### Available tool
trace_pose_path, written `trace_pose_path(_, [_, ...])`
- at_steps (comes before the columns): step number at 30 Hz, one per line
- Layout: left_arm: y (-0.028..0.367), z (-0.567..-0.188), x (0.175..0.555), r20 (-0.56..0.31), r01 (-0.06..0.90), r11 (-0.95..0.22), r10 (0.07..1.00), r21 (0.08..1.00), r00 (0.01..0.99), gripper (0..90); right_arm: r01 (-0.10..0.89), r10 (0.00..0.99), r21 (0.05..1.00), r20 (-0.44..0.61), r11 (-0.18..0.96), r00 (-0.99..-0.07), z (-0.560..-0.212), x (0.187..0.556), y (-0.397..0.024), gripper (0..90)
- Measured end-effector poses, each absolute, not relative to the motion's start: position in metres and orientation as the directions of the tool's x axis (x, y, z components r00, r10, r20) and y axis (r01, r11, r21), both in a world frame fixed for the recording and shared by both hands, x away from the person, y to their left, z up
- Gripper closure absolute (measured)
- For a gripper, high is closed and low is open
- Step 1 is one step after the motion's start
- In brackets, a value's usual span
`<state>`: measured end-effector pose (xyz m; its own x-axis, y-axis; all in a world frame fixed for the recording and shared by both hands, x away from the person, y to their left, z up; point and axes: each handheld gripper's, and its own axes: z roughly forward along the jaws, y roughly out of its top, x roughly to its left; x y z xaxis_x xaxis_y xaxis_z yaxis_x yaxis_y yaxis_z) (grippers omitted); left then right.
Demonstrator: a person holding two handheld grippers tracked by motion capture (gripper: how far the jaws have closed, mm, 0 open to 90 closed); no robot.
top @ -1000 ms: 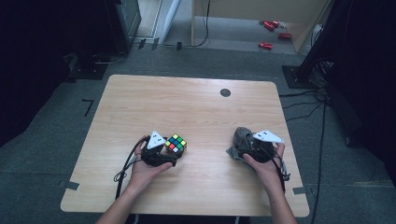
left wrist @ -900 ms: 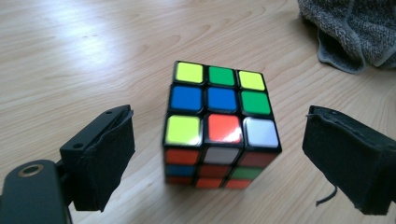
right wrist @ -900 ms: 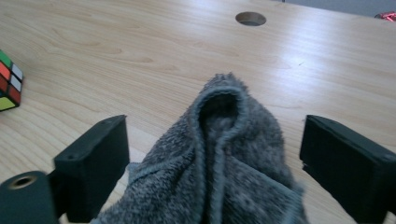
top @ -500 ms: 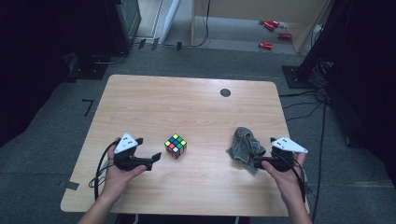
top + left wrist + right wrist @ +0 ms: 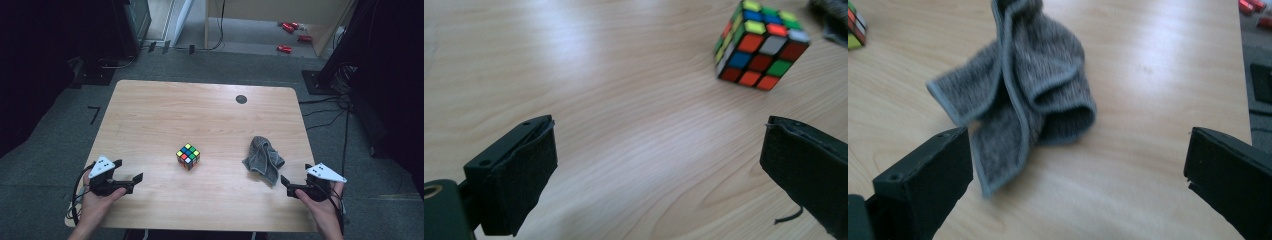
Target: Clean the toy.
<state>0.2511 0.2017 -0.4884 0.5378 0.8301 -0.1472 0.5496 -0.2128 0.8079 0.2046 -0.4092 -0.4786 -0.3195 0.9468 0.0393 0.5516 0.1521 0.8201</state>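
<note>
A scrambled colour cube (image 5: 188, 156) (image 5: 761, 47) rests on the wooden table (image 5: 200, 115) near its middle. To its right lies a crumpled grey cloth (image 5: 263, 160) (image 5: 1033, 85). My left gripper (image 5: 127, 169) (image 5: 656, 135) hovers at the near left corner, well left of the cube. Its jaws have just been opening and stand wide with nothing between them. My right gripper (image 5: 295, 180) (image 5: 1076, 136) is at the near right edge, just short of the cloth. Its jaws have also just been opening and hold nothing. The cube's edge (image 5: 854, 27) shows in the right gripper view.
A dark round grommet (image 5: 241, 99) sits in the far right part of the tabletop. Red objects (image 5: 285, 48) lie on the floor behind the table. Cables (image 5: 345, 125) run along the floor to the right, and dark equipment stands at both sides.
Both grippers have let go and drawn back toward the near edge: the left away from the cube, the right away from the cloth. Cube and cloth stay put.
</note>
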Motion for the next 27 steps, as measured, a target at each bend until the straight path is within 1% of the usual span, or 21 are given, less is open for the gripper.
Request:
trace_pose_path(3, [0.215, -0.497, 0.249, -0.150, 0.587, -0.205, 0.854, 0.783, 0.498, 1.4, 0.589, 0.945, 0.795, 0.065, 0.146, -0.322, -0.491, 0.199, -0.416, 0.0])
trace_pose_path(5, [0.221, -0.502, 0.247, -0.136, 0.599, -0.204, 0.871, 0.774, 0.472, 1.4, 0.611, 0.949, 0.776, 0.056, 0.153, -0.309, -0.501, 0.196, -0.421, 0.0])
trace_pose_path(7, [0.227, -0.506, 0.246, -0.149, 0.612, -0.193, 0.874, 0.767, 0.462, 1.4, 0.633, 0.958, 0.760, 0.052, 0.146, -0.283, -0.511, 0.195, -0.425, 0.0])
trace_pose_path(11, [0.229, -0.512, 0.246, -0.115, 0.622, -0.221, 0.884, 0.751, 0.452, 1.4, 0.666, 0.965, 0.732, 0.049, 0.141, -0.258, -0.525, 0.193, -0.434, 0.0])
trace_pose_path(14, [0.228, -0.514, 0.247, -0.102, 0.632, -0.238, 0.887, 0.737, 0.451, 1.4, 0.663, 0.969, 0.737, 0.047, 0.130, -0.242, -0.525, 0.193, -0.437, 0.0])
trace_pose_path(17, [0.224, -0.518, 0.249, -0.066, 0.649, -0.278, 0.889, 0.708, 0.453, 1.4, 0.690, 0.972, 0.709, 0.028, 0.146, -0.235, -0.527, 0.194, -0.436, 0.0])
trace_pose_path(21, [0.216, -0.519, 0.250, 0.013, 0.644, -0.342, 0.889, 0.684, 0.458, 1.4, 0.689, 0.972, 0.710, 0.028, 0.145, -0.234, -0.527, 0.194, -0.435, 0.0])
trace_pose_path(27, [0.215, -0.519, 0.251, 0.014, 0.639, -0.352, 0.883, 0.684, 0.470, 1.4, 0.691, 0.975, 0.709, 0.028, 0.137, -0.222, -0.527, 0.194, -0.435, 0.0])
